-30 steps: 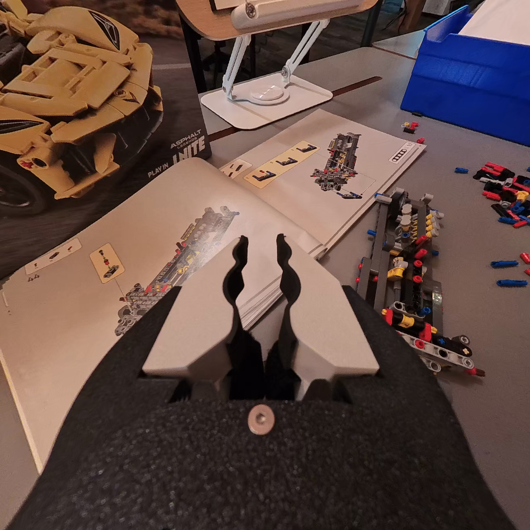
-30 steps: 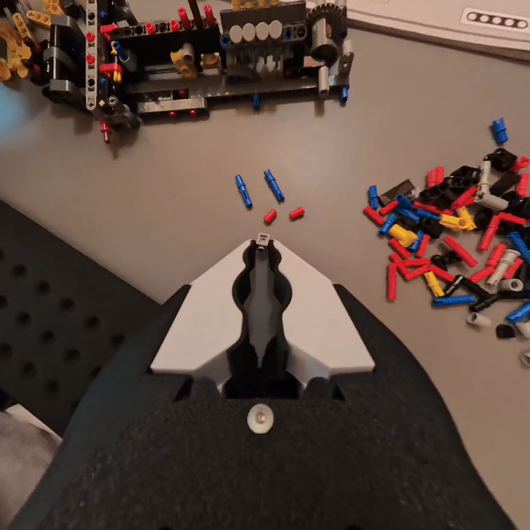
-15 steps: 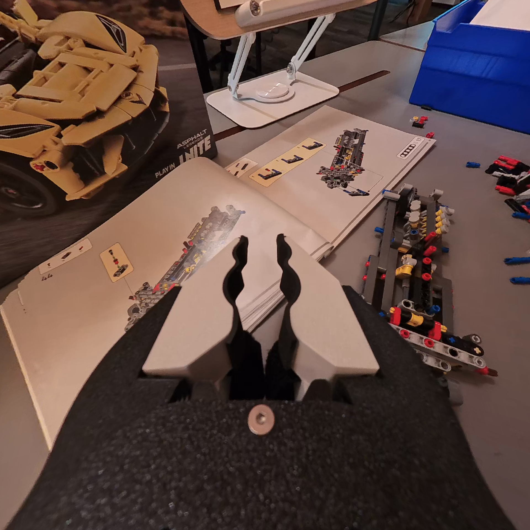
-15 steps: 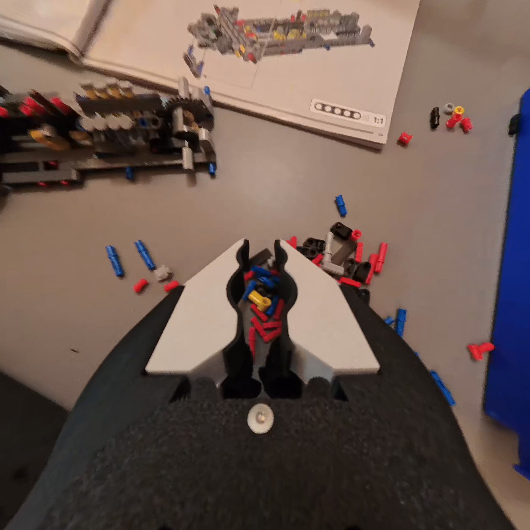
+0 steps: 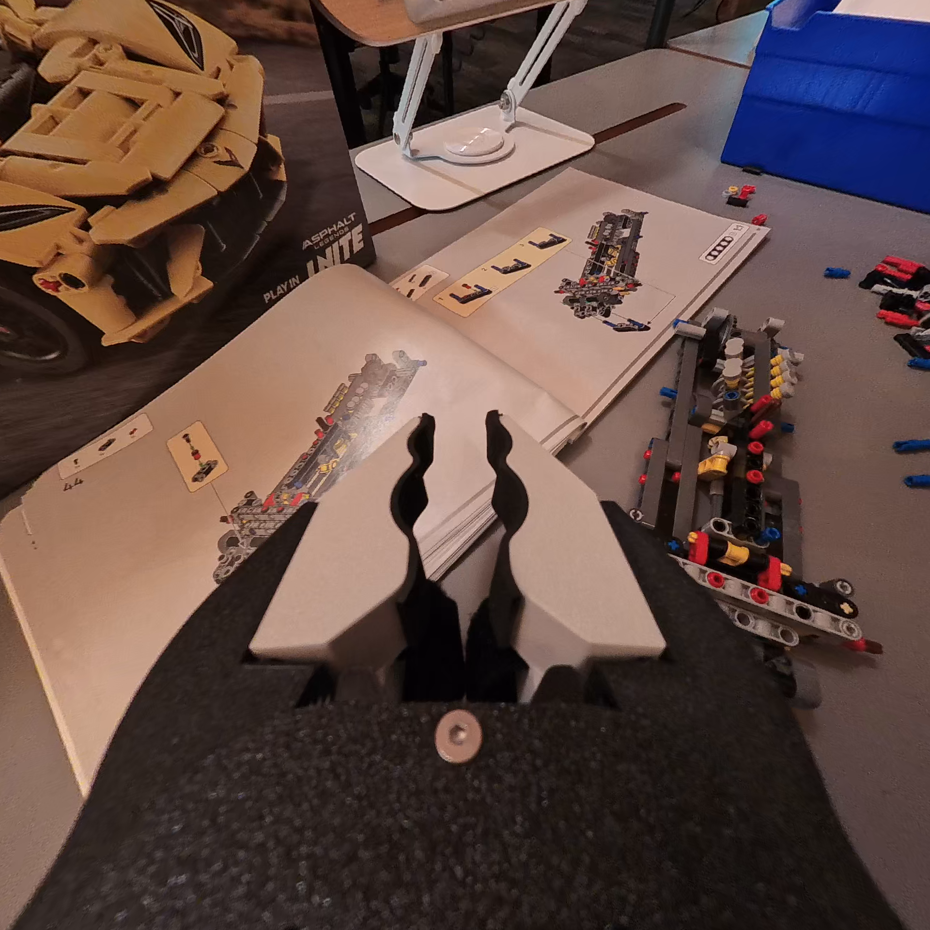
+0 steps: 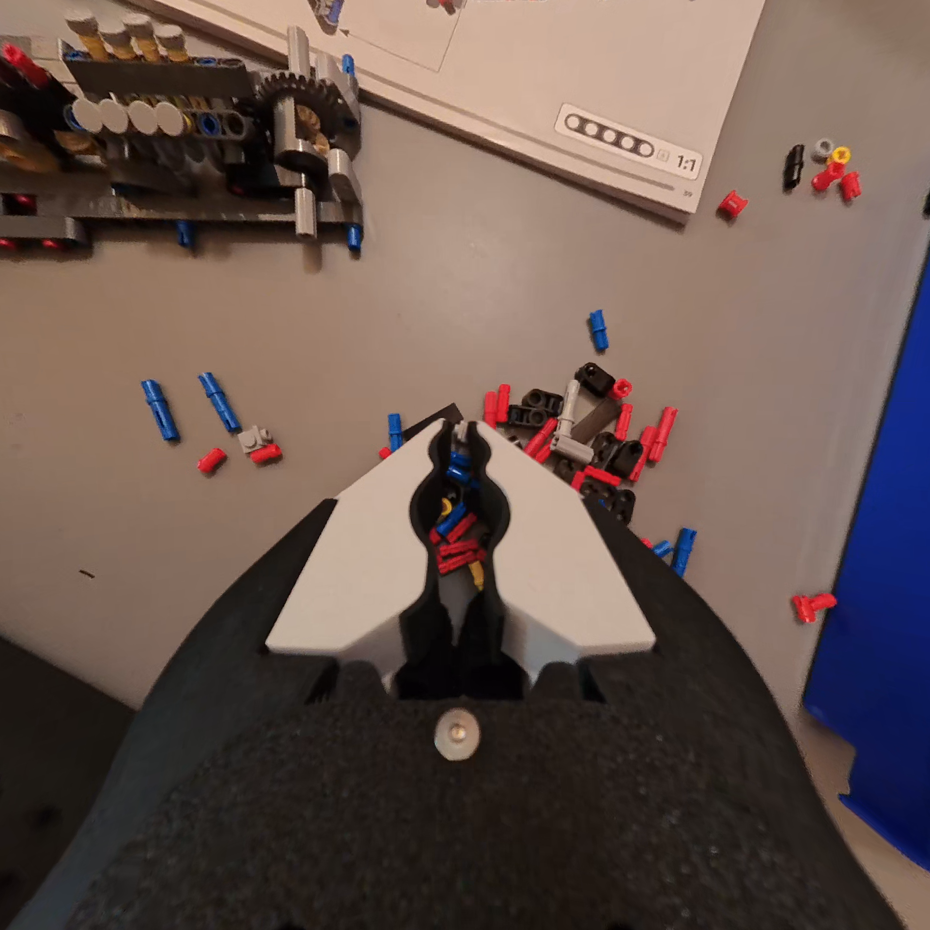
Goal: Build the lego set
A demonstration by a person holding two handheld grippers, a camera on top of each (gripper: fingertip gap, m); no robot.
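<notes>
The long grey and black chassis assembly (image 5: 729,478) lies on the grey table to the right of the open instruction booklet (image 5: 352,352). My left gripper (image 5: 461,417) is open and empty, hovering over the booklet's lower edge. In the right wrist view my right gripper (image 6: 459,427) is down on a pile of red, blue and black loose pieces (image 6: 578,443), its jaws nearly together on a small light grey piece (image 6: 460,434). The chassis end with the gear (image 6: 297,105) is at upper left. A small grey plate (image 6: 255,439) lies by two red pins.
A blue bin (image 6: 885,553) stands close on the right and also shows in the left wrist view (image 5: 845,100). The set's box (image 5: 126,176) and a white stand (image 5: 473,151) are behind the booklet. Two blue pins (image 6: 160,410) lie left of the pile. The tips of one gripper are about 30 cm away from the tips of the other. About 7 cm separates my right fingertips from the small grey plate (image 6: 255,439).
My right gripper let go of the small grey plate by the red pins, moved right to the pile, opened, and has now narrowed on a light grey piece. The left gripper barely shifted.
</notes>
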